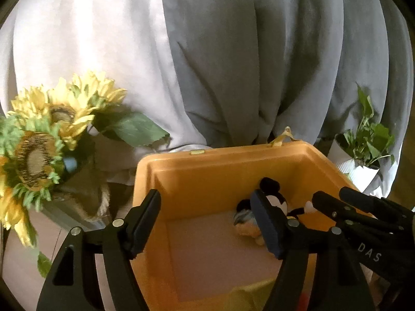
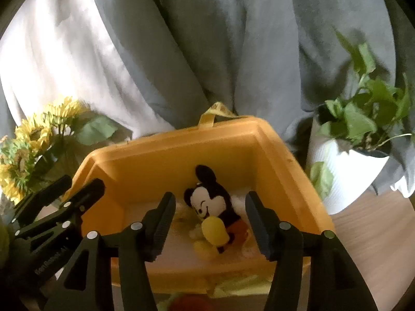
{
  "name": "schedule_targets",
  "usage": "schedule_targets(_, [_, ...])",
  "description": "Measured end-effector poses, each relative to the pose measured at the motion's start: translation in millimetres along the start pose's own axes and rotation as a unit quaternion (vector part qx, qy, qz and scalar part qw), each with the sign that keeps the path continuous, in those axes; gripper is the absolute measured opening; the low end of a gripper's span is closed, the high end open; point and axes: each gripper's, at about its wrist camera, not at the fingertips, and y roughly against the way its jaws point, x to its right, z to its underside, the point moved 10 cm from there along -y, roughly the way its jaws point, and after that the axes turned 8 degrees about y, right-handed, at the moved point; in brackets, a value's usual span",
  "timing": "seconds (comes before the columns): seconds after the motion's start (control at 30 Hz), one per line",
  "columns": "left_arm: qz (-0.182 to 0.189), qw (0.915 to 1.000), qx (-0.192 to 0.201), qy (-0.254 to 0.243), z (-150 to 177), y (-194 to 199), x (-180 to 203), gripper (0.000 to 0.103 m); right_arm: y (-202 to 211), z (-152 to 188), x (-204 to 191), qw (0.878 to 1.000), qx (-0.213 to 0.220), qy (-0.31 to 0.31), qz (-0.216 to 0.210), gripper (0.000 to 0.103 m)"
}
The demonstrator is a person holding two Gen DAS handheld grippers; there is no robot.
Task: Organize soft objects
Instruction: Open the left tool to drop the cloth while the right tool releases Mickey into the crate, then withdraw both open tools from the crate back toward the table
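Both grippers parted over orange bin (image 2: 272,140); mouse plush (image 2: 215,207) inside, untouched.

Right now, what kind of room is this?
Probably a room in a home. Long grey and white curtains hang behind, a potted plant and sunflowers sit by them, and a mouse plush toy lies in an orange bin.

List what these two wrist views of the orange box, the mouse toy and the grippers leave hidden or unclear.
- Left wrist view: mouse toy partly hidden behind a finger of the left gripper.
- Right wrist view: red thing cut off by the bottom edge.
- Both views: whatever lies under the toy in the orange box is blurred.
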Motion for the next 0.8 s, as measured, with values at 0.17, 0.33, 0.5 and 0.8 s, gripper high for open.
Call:
schedule_targets(0.17, [-0.009, 0.9999, 0.01, 0.005, -1.6, 21.2, -3.5, 0.075, 17.3, -2.6, 3.6, 1.0, 0.016, -0.002, 0.005, 0.058])
schedule_targets(0.33, [-0.011, 0.9997, 0.019, 0.007, -2.1, 44.4, -3.3, 0.077, 40.4, -3.5, 4.5, 0.999, 0.032, -0.004, 0.01, 0.06])
schedule_targets(0.5, [-0.012, 0.9993, 0.034, 0.002, -1.9, 71.2, 2.8, 0.078, 64.3, -2.6, 5.8, 0.999, 0.048, -0.01, 0.011, 0.063])
schedule_targets(0.8, [-0.019, 0.9981, 0.058, -0.001, 0.1, 115.0, 12.0, 0.078, 105.5, 5.5, 12.4, 0.998, 0.057, -0.025, 0.019, 0.069])
